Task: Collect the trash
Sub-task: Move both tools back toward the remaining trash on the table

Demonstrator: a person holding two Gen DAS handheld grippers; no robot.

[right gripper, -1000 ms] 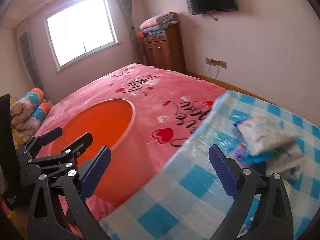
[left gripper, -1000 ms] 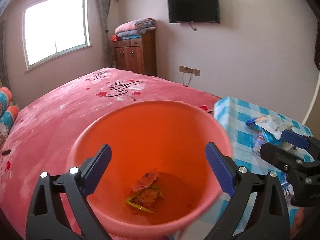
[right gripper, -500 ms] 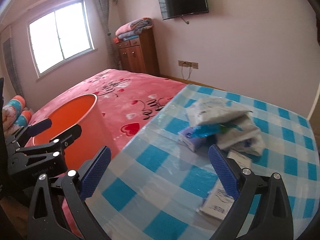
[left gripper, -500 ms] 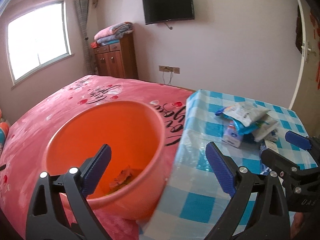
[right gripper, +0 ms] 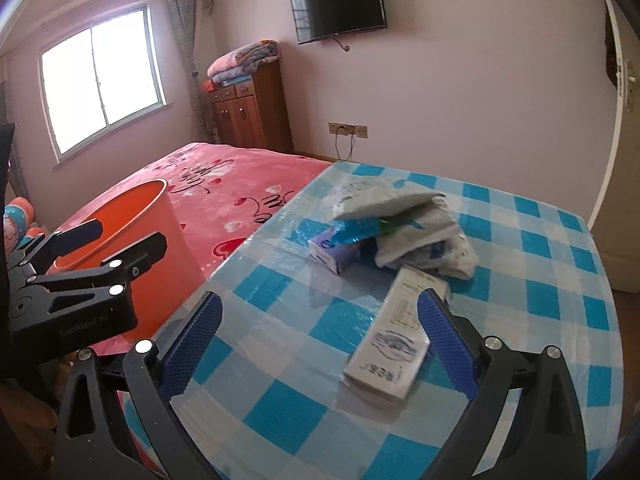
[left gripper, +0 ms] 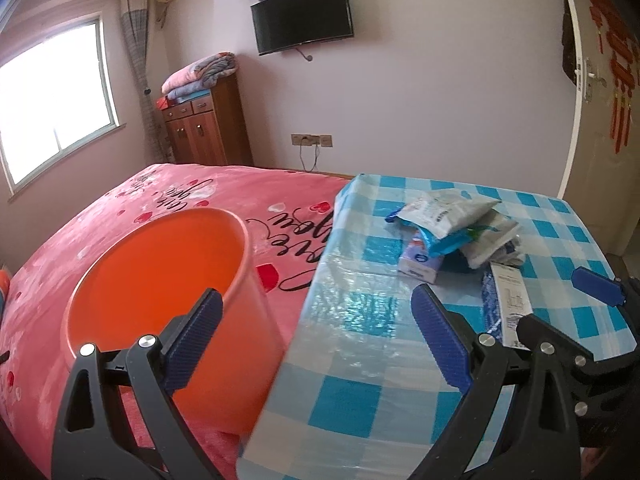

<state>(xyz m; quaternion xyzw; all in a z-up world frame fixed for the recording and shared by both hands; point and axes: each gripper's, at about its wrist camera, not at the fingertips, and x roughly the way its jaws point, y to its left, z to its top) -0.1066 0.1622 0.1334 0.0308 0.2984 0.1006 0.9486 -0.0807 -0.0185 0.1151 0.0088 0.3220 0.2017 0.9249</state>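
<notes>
An orange bucket (left gripper: 160, 280) (right gripper: 120, 216) stands by the bed, left of the blue-checked table (left gripper: 360, 360) (right gripper: 280, 380). On the table lies a heap of white and blue wrappers (left gripper: 452, 216) (right gripper: 400, 216), a small purple box (left gripper: 418, 260) (right gripper: 332, 252), and a long white carton (right gripper: 396, 340) (left gripper: 508, 308). My left gripper (left gripper: 316, 340) is open, spanning the bucket's rim and the table's corner. My right gripper (right gripper: 320, 344) is open and empty over the table, its right finger beside the carton.
A bed with a pink blanket (left gripper: 180, 200) fills the left. A wooden cabinet (left gripper: 208, 124) topped with folded blankets stands by the far wall, under a wall TV (left gripper: 304, 14). A door (left gripper: 600, 120) is on the right. The left gripper's body (right gripper: 72, 292) shows at the right view's left edge.
Both grippers have swung right, away from the bucket and toward the table. The wrappers and carton are nearer and more central; the trash inside the bucket is out of sight.
</notes>
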